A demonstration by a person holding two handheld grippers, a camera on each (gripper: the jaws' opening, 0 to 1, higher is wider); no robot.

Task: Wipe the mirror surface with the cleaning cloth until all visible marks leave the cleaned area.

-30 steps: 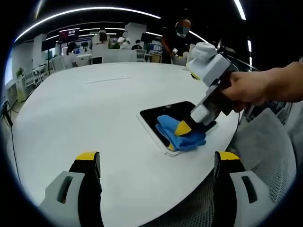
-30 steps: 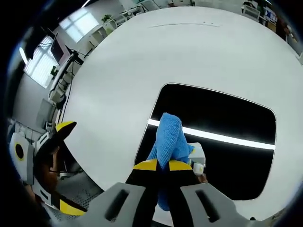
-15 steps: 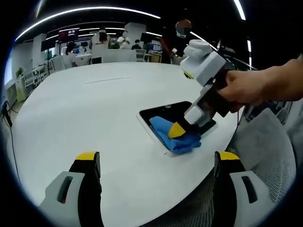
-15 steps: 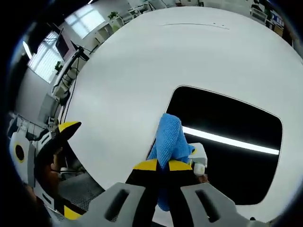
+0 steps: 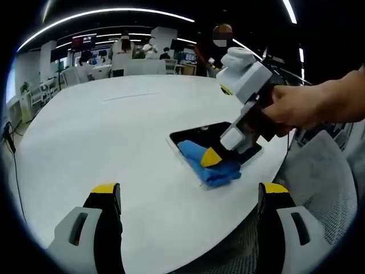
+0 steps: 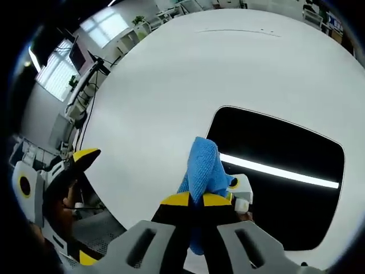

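A flat mirror (image 6: 285, 171) with a white rim lies on the white table and reflects a dark ceiling with a bright light strip. In the right gripper view my right gripper (image 6: 197, 199) is shut on a blue cleaning cloth (image 6: 203, 165), pressed onto the mirror's near left corner. In the left gripper view the mirror (image 5: 197, 136) lies near the table's right edge, and a hand holds the right gripper (image 5: 212, 157) down on the blue cloth (image 5: 206, 166). My left gripper (image 5: 188, 191) stands open over bare table, well short of the mirror.
The round white table (image 5: 102, 131) stretches far to the left and back. A grey mesh chair (image 5: 322, 188) stands past the table's right edge. People sit and stand in the office at the back (image 5: 122, 48). The left gripper (image 6: 63, 171) shows at the right gripper view's left edge.
The right gripper has slid the blue cloth towards the mirror's near left corner. The left gripper has held still.
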